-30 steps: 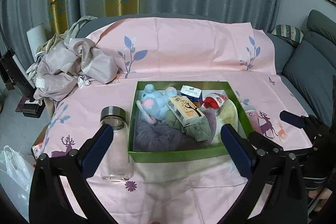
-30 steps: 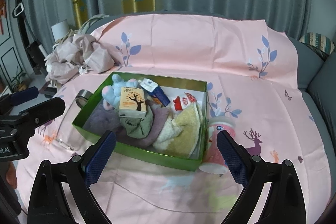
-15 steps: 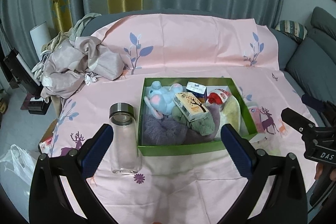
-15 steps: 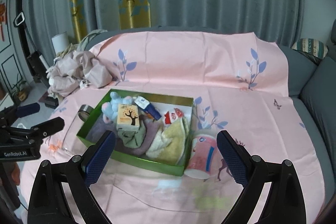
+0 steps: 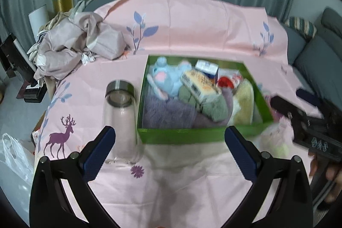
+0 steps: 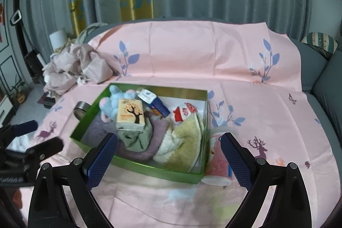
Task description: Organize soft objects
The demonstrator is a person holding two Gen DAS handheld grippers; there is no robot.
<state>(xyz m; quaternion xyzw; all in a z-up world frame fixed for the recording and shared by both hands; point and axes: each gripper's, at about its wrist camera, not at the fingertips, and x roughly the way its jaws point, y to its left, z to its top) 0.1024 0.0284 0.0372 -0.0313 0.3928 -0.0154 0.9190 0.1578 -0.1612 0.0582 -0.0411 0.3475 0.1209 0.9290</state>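
Fluffy towels (image 6: pixel 181 142) fill the rectangular green box (image 5: pixel 181 137); both tongs (image 5: pixel 171 146) (image 6: pixel 168 155) gape empty.

Both cameras look forward and down along their own fingers at the pink-covered tabletop (image 5: pixel 192 20), curtains behind. The left view faces the green box (image 5: pixel 181 137) from its near side, with the glass bottle (image 5: pixel 120 112) close ahead. The right view sits further right, nearer the pink cup (image 6: pixel 219 161). Both share the box; each catches the other hand-held gripper at its edge.
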